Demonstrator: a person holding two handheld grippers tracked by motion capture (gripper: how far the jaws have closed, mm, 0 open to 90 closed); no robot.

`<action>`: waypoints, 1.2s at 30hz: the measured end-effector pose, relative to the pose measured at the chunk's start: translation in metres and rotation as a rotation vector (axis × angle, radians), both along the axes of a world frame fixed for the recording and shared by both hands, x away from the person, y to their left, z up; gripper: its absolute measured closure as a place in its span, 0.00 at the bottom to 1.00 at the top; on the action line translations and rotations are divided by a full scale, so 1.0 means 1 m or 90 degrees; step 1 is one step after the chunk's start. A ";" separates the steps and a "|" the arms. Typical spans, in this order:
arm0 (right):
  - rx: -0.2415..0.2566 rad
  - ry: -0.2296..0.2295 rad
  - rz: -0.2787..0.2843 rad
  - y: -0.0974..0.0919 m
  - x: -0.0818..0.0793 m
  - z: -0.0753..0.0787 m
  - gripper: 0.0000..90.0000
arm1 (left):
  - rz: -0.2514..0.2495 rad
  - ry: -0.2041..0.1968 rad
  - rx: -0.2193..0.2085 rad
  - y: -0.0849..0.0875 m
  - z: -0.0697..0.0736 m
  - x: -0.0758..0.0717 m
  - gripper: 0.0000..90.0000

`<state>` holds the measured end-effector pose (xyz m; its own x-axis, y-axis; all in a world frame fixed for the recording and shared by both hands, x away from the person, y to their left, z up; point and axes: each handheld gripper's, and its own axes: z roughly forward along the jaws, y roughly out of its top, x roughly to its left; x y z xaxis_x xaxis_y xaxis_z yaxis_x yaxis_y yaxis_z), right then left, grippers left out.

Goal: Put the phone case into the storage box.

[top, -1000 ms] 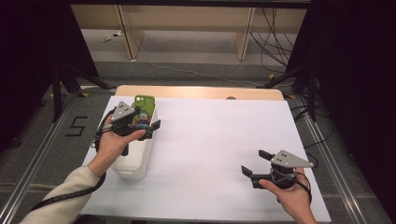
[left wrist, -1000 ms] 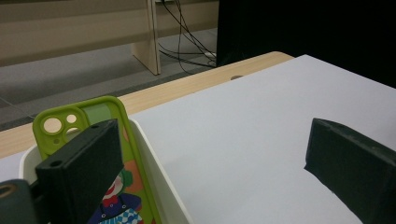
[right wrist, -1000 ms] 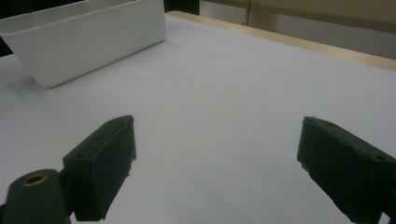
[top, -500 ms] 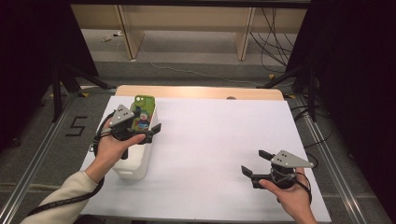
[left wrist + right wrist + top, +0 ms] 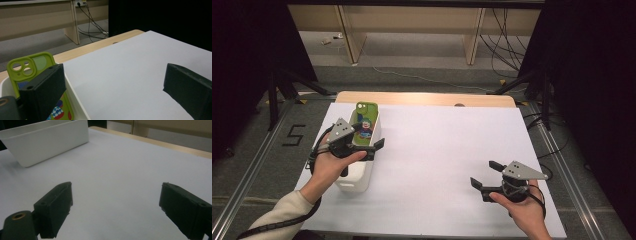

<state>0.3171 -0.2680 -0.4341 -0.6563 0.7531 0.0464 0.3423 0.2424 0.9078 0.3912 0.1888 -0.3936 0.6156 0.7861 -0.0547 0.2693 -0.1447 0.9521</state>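
A white plastic bin (image 5: 357,175), oblong with smooth, slightly flared walls, is seen near the left edge of the white table surface (image 5: 437,150), whose far end is edged by a bare strip of pale wood. A lime-green phone case (image 5: 364,117) is stood inside the bin, leaned against its far end, with round camera cut-outs at the top and a coloured cartoon print lower down. The left gripper (image 5: 368,142) is held above the bin with its matte black, blocky jaws spread wide and nothing between them; in the left gripper view one jaw is seen over the bin beside the case, the other over the bare table past the rim. The right gripper (image 5: 484,176) is held low over the table, well apart from the bin, its jaws likewise spread on nothing. Loose cables (image 5: 507,37) are seen on the grey floor beyond.
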 end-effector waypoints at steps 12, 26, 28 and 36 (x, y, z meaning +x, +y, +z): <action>0.002 -0.001 0.000 0.000 0.000 0.000 0.14 | -0.014 -0.001 0.004 -0.001 -0.003 -0.011 0.04; 0.002 -0.001 0.000 0.000 0.000 0.000 0.14 | -0.024 0.001 0.006 -0.001 -0.008 -0.021 0.04; 0.002 -0.002 0.000 0.000 0.000 0.000 0.14 | -0.028 0.000 0.009 -0.001 -0.008 -0.022 0.04; 0.002 -0.002 -0.001 0.000 0.000 0.000 0.14 | -0.030 -0.001 0.009 0.000 -0.010 -0.026 0.04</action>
<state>0.3173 -0.2678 -0.4337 -0.6558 0.7535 0.0471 0.3399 0.2389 0.9096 0.3648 0.1892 -0.4034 0.6521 0.7569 -0.0434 0.2611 -0.1704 0.9502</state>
